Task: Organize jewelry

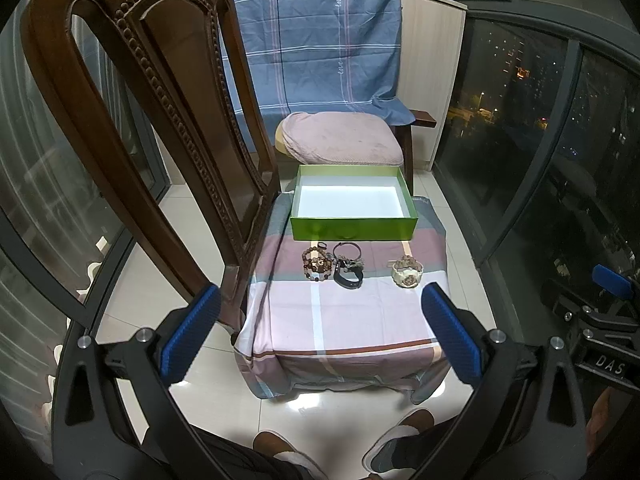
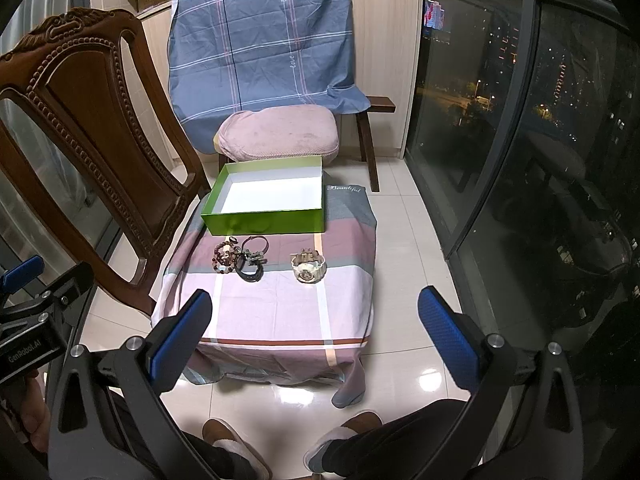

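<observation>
A low table (image 1: 344,320) draped in a pink, grey and mauve plaid cloth (image 1: 280,308) carries the jewelry. At its far end sits a green box (image 1: 352,229) with a white inside, open at the top and with nothing in it. Just in front of the box, on the cloth, the pieces lie in a row: a cluster of brown beaded bracelets (image 1: 318,264) at the left, touching a dark watch (image 1: 349,276) with thin dark bangles tangled behind it, and, apart to the right, a cream watch (image 1: 408,274) lying alone. From the right wrist view the same order holds: beaded bracelets (image 2: 226,258), dark watch (image 2: 250,268), cream watch (image 2: 308,269), with the green box (image 2: 264,218) behind them.

The left tool (image 1: 320,302) hangs above the near edge of the table, its 2 blue-padded fingers spread wide and gripping nothing; the whole row of jewelry shows in the gap between them. The right tool (image 2: 314,306) hangs likewise, fingers wide apart and empty, aimed at the near half of the cloth, well short of the cream watch. Each tool shows at the edge of the other's view.

A carved wooden chair (image 1: 152,112) stands at the left of the table. Beyond the box is a seat with a pink cushion (image 1: 344,136) and a blue plaid sheet (image 1: 320,40) thrown over its back. Dark windows run along the right, city lights outside. The person's slippered feet (image 1: 404,436) rest on the glossy white floor tiles below.
</observation>
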A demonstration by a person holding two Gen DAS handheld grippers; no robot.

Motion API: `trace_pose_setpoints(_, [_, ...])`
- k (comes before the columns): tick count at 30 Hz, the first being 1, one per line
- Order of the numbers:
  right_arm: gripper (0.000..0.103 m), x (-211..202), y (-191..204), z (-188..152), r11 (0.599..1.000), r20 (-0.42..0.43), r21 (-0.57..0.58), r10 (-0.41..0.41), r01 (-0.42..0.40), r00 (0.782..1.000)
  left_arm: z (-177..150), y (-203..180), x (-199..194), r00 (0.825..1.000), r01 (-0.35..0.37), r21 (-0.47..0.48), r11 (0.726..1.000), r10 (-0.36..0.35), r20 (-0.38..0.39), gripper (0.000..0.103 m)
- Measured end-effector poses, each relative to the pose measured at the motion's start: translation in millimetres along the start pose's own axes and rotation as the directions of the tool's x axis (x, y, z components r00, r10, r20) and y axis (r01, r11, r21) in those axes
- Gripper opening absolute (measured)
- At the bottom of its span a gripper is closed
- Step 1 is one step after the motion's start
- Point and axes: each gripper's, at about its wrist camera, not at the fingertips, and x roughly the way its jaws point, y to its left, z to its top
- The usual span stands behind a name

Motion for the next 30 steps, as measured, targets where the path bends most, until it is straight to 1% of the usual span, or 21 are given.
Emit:
trace_pose_setpoints(10, [0.1, -3, -1, -1, 1.0, 0.007, 0.002, 0.002, -0.002, 1.0, -3, -3, -4, 1.0, 0.0, 0.008, 1.0, 0.0, 0.001, 0.099])
trace_pose_setpoints(27, [0.1, -42, -2, -17, 1.0, 0.065, -0.005, 0.0, 0.0, 0.998, -15, -11, -35, 0.999, 0.005, 0.019, 1.0, -0.006, 0.038, 0.099])
trace_pose_setpoints(30, [0.1, -44, -2, -20, 1.0, 0.071, -0.004, 0.007, -0.007, 0.997, -16, -11, -35, 0.999, 0.004, 0.022, 1.0, -0.004, 0.037, 0.099])
